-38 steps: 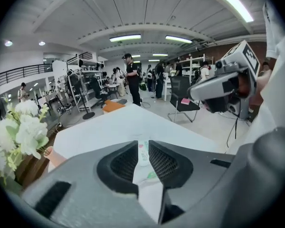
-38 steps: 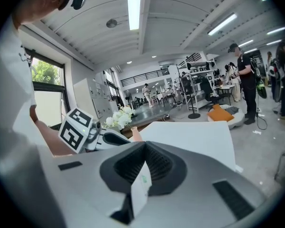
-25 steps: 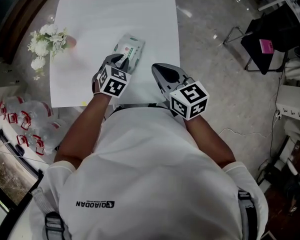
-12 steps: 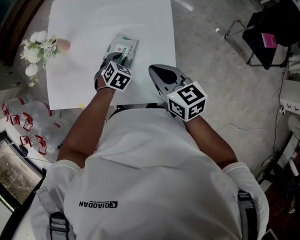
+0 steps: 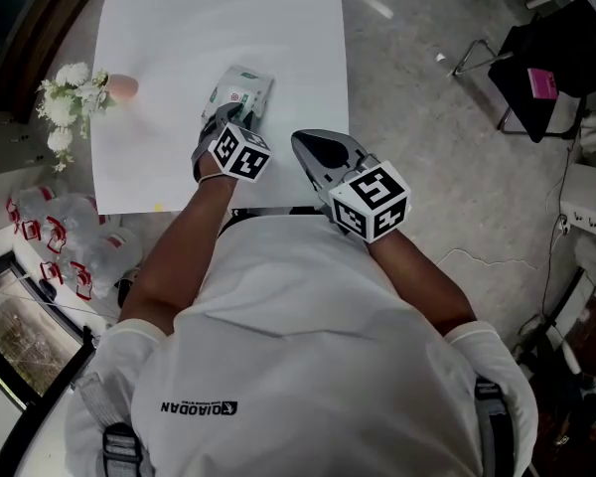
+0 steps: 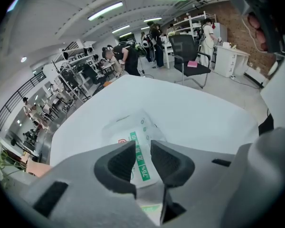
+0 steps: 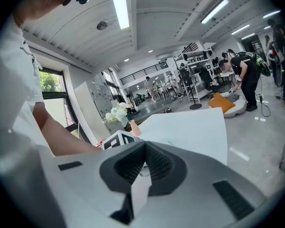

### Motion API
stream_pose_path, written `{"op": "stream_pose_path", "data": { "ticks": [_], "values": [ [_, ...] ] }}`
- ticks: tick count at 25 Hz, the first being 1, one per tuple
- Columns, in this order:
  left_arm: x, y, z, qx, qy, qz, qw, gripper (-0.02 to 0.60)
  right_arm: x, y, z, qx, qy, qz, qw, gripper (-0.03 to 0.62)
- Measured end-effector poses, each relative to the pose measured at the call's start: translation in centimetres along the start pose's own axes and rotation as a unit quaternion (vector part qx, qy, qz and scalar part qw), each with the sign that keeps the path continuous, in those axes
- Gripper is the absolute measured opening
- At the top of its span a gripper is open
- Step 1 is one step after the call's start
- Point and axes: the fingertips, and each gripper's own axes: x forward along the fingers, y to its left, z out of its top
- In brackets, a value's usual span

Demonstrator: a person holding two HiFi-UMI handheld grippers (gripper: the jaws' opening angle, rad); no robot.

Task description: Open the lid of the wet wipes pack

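Wet wipes pack [image 5: 240, 89], white soft plastic with a green stripe, lies on the white square table [image 5: 209, 28]. The head view hides what the left gripper view shows: the left gripper [image 6: 142, 158] has just been opening, jaws apart astride the stripe, not pinching. The right gripper [image 7: 143, 163] is closed and empty.

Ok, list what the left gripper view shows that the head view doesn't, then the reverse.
Left gripper view only: the gap between the left gripper's fingers, which have just been opening. The pack's green strip shows through it, and nothing is pinched. People stand at benches behind.
Head view only: the right gripper, apart from the pack, and the person's white shirt.
Both: the pack lying on the white table, with the left gripper over its near end.
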Motion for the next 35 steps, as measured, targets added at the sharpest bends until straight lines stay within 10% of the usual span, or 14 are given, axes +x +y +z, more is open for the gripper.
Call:
{"op": "stream_pose_path", "data": {
  "ticks": [22, 35],
  "values": [
    [0.2, 1.0, -0.6, -0.078, 0.026, 0.016, 0.9965, 0.161, 0.1, -0.9, 0.7, -0.023, 0.011, 0.034, 0.999, 0.006],
    [-1.3, 1.3, 0.1, -0.142, -0.015, -0.02, 0.9895, 0.055, 0.7, -0.2, 0.6, -0.027, 0.013, 0.039, 0.999, 0.006]
  ]
}}
